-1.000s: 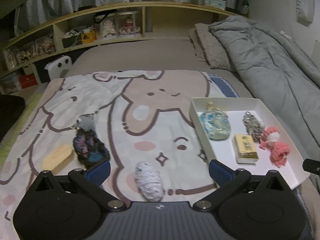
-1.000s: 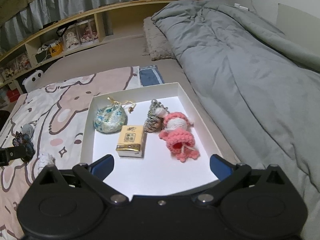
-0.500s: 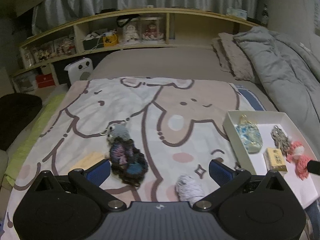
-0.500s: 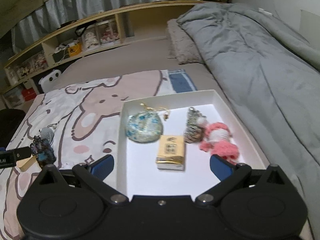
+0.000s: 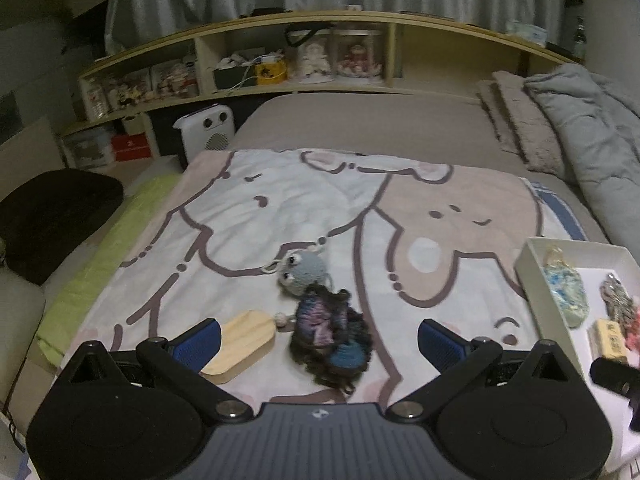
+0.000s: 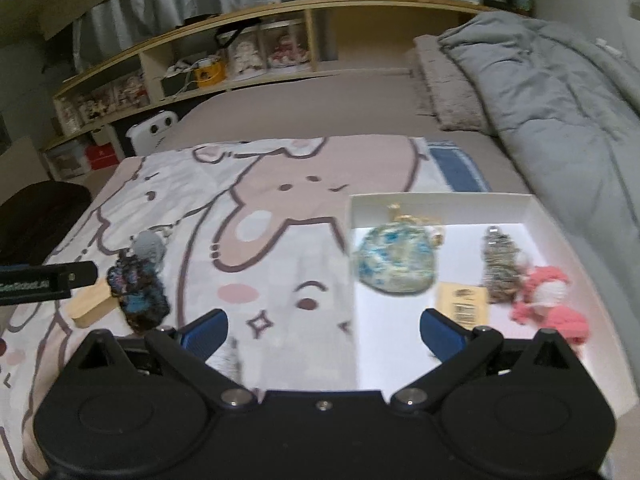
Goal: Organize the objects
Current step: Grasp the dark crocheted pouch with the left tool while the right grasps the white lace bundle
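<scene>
— Left gripper [image 5: 319,338]?
— Blue-padded fingers [image 5: 199,338] spread wide, holding nothing. Framed between them on the cartoon-print blanket [image 5: 248,216]: a dark purple-and-blue crocheted doll [image 5: 330,334] with a grey head, lying flat. Touching the doll's left side, a pale wooden block [image 5: 240,344], just beside the left finger. Farther right, the near corner of a white tray [image 5: 532,280] (only partly in this view).

— And the right gripper [image 6: 323,330]?
— Likewise parted wide and empty, hovering over the blanket at the tray's left wall [image 6: 352,240]. Inside the tray: a blue-and-white patterned pouch [image 6: 394,260] toward the back left, a small yellow packet [image 6: 464,304] in front of it near the right finger, a striped grey trinket [image 6: 498,264] to the right, and a pink-and-white crocheted doll [image 6: 552,300] touching that trinket. Picture blurred here, so finer detail not readable.

— Beyond the blanket?
— Grey quilt [image 6: 560,92] heaped along the right side of the bed. Wooden headboard shelf [image 5: 312,24] across the back, filled with small figures.
</scene>
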Demonstrator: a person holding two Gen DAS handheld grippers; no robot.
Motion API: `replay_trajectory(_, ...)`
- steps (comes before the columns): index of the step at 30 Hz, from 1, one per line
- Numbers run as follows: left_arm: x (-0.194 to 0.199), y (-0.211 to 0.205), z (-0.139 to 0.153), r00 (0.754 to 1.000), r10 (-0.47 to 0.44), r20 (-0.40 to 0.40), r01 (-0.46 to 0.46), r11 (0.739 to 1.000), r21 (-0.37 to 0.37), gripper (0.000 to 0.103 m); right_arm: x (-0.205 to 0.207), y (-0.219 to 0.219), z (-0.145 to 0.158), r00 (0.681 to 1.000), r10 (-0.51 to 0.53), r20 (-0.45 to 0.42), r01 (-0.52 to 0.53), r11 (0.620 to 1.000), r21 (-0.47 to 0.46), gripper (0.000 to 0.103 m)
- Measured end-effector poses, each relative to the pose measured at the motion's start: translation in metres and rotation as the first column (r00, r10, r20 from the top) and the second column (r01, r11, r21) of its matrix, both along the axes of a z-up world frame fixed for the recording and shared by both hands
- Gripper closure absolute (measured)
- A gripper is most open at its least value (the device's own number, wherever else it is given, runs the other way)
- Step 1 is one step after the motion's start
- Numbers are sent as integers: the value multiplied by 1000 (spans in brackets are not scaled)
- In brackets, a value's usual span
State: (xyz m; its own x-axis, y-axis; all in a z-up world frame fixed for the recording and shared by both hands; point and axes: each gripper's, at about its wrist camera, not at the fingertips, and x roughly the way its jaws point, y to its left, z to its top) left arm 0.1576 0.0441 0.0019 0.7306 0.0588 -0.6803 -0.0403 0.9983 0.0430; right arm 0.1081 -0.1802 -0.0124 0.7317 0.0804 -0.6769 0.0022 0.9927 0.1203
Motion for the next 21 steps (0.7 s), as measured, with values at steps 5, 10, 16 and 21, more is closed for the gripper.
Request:
replay_trajectory(5, 10, 9, -11, 1000, 14, 1, -14, 1000, -17, 0, 6, 17, -17, 1000, 13, 17, -14, 999, 34, 0)
replay_trajectory(10, 22, 13, -23, 998, 59, -8, -59, 998, -23, 0, 3, 31, -32, 995, 46, 90, -48, 999, 20, 0)
replay_trajectory(16, 33, 17, -43, 997, 65, -39, -68, 995, -71, 0, 5, 39, -47, 989, 82, 122, -93, 991, 92, 0)
replay_trajectory(21, 41, 19, -61, 994, 79, -82, -86, 992, -96, 5, 8, 43, -61, 992, 85, 99, -94, 992, 89, 0)
